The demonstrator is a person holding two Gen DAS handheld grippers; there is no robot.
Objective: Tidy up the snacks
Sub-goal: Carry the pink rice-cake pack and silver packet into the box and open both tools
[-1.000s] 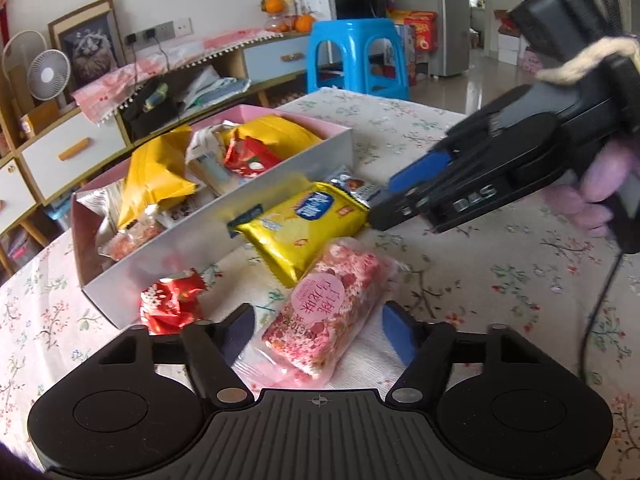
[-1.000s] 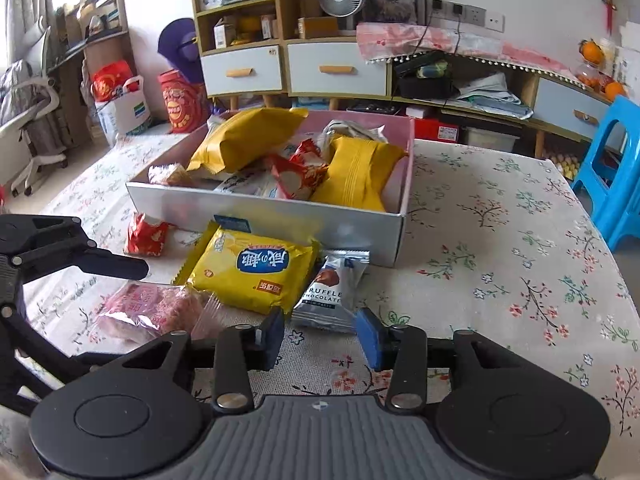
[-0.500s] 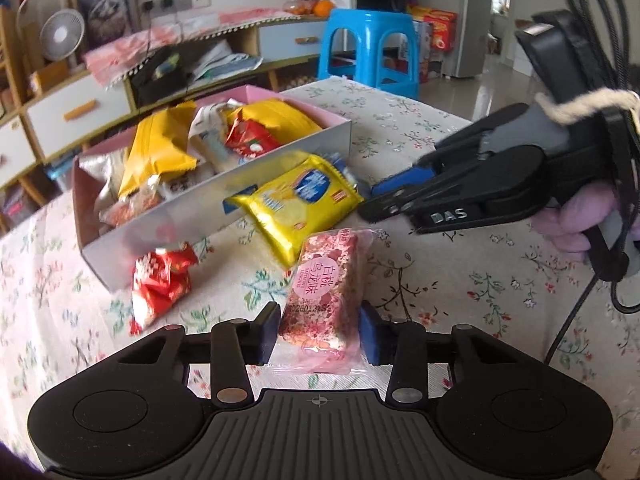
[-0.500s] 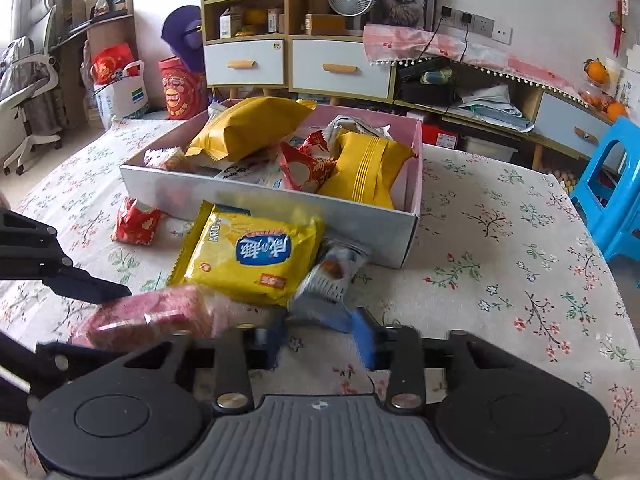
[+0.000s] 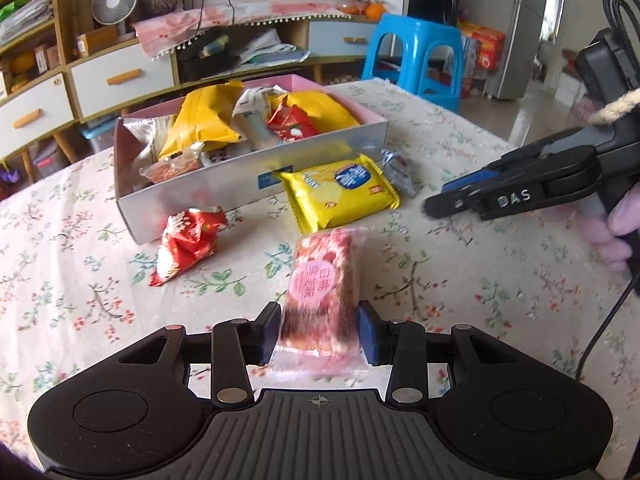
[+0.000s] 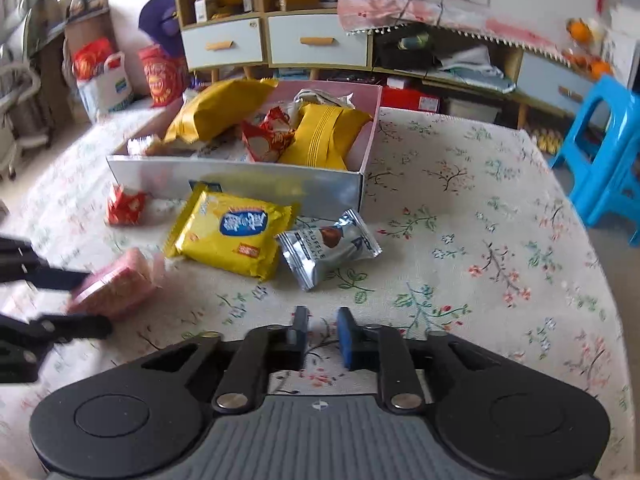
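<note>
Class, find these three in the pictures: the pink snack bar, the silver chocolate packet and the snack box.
pink snack bar [image 5: 320, 284]: left wrist view, on its round pink label.
silver chocolate packet [image 6: 330, 250]: right wrist view, middle of the wrapper.
snack box [image 6: 248, 178]: right wrist view, on its near wall.

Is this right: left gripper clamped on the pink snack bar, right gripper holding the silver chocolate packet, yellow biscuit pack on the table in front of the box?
Not quite. The right gripper holds nothing: in the right wrist view its jaws are opening on bare tablecloth, and the silver chocolate packet lies on the table ahead of it. The rest stands: the left gripper clamps the pink snack bar, and the yellow biscuit pack lies before the box.
</note>
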